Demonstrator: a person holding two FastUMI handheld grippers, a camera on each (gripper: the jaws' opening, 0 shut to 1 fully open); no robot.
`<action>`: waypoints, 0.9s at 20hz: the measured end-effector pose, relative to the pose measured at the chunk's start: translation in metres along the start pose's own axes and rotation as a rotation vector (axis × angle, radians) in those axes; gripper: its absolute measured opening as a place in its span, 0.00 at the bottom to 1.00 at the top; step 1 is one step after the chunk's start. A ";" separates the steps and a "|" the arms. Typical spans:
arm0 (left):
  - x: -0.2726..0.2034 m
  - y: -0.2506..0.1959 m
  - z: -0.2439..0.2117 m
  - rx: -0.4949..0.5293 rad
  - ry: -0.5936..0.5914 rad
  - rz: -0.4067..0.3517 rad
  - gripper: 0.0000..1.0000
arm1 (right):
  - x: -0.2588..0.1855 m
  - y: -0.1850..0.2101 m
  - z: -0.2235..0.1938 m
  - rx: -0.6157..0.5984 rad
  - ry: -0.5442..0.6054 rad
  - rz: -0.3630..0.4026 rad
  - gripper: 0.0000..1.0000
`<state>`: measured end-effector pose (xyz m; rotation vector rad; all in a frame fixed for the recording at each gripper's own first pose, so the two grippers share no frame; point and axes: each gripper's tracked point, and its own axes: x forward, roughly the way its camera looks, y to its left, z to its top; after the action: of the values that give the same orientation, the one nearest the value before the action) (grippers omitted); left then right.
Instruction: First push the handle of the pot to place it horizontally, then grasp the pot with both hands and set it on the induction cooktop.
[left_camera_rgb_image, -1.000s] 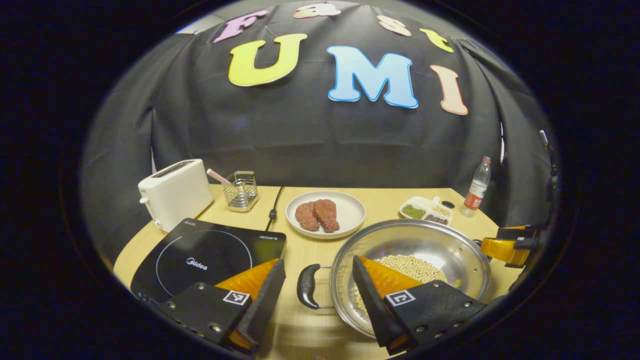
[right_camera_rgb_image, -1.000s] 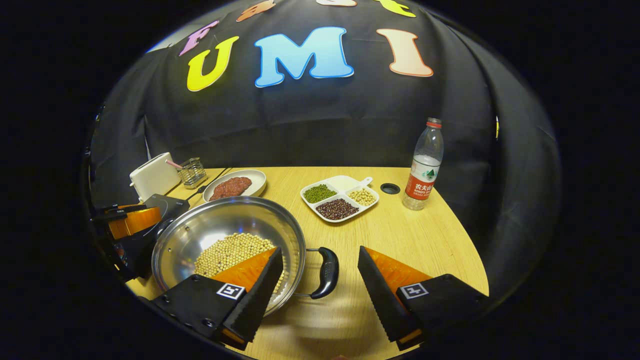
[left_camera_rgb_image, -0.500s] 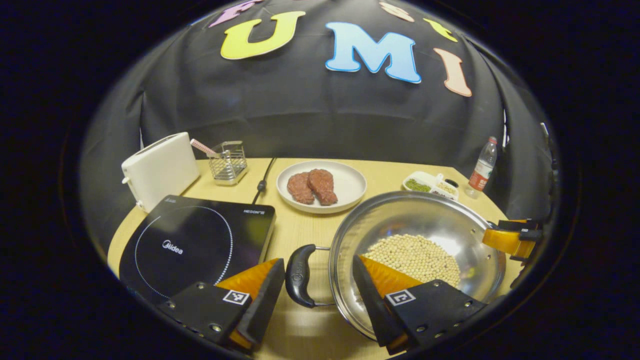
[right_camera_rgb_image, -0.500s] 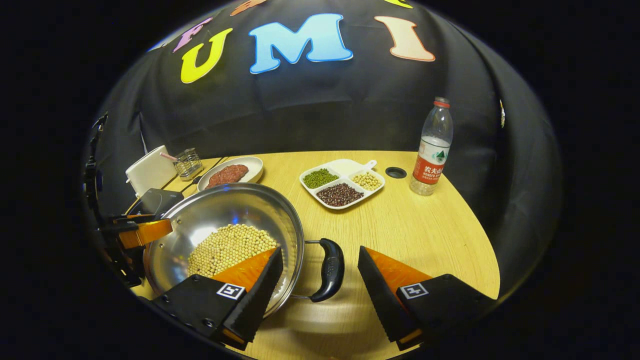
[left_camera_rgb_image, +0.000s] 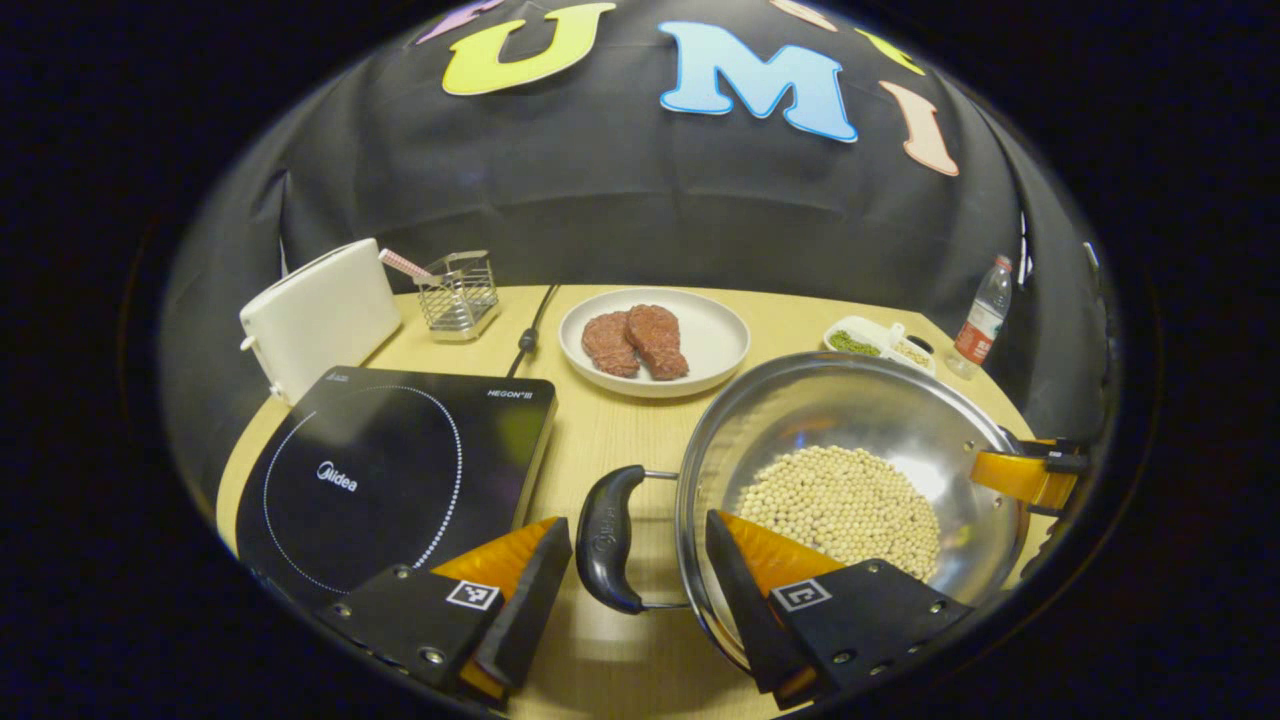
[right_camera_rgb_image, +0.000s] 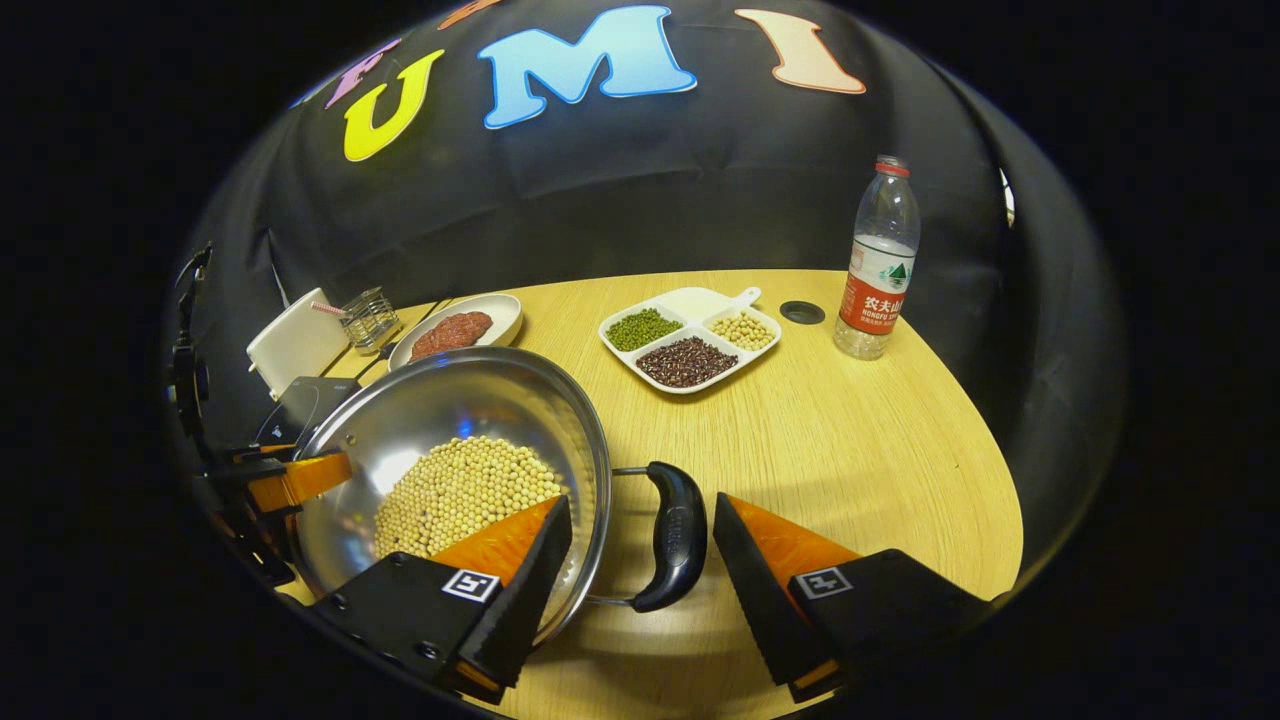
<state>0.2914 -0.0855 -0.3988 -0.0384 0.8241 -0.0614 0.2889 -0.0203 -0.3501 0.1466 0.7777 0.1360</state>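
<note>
A steel pot (left_camera_rgb_image: 850, 420) holding soybeans (left_camera_rgb_image: 840, 505) stands on the wooden table, right of the black induction cooktop (left_camera_rgb_image: 390, 470). My left gripper (left_camera_rgb_image: 636, 525) is open, and the pot's black left handle (left_camera_rgb_image: 605, 540) lies between its fingers without being squeezed. In the right gripper view the pot (right_camera_rgb_image: 450, 410) is at the lower left. My right gripper (right_camera_rgb_image: 641, 503) is open too, with the black right handle (right_camera_rgb_image: 675, 550) between its fingers. Each gripper shows at the pot's far rim in the other's view: the right gripper (left_camera_rgb_image: 1030, 475) and the left gripper (right_camera_rgb_image: 290, 478).
A white toaster (left_camera_rgb_image: 320, 310) and a wire basket (left_camera_rgb_image: 458, 295) stand behind the cooktop, beside a black cord (left_camera_rgb_image: 525, 340). A plate with two pieces of meat (left_camera_rgb_image: 655, 340) sits mid-table. A divided dish of beans (right_camera_rgb_image: 690, 335) and a water bottle (right_camera_rgb_image: 878, 265) stand farther right.
Both grippers have moved in toward the pot, so each handle now lies deeper between the fingers. Both stay open. Both views now look down more steeply on the table.
</note>
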 end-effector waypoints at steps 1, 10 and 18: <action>-0.001 0.000 -0.002 -0.008 0.005 0.000 0.80 | 0.001 -0.001 0.002 -0.002 -0.003 -0.003 0.82; 0.004 -0.004 -0.004 -0.006 0.031 -0.010 0.64 | 0.002 -0.002 0.006 0.002 -0.009 -0.012 0.58; 0.003 -0.005 -0.003 -0.026 0.043 -0.012 0.57 | -0.004 0.000 0.006 -0.019 -0.006 -0.029 0.46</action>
<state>0.2912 -0.0904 -0.4021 -0.0664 0.8675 -0.0629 0.2907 -0.0212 -0.3431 0.1177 0.7716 0.1156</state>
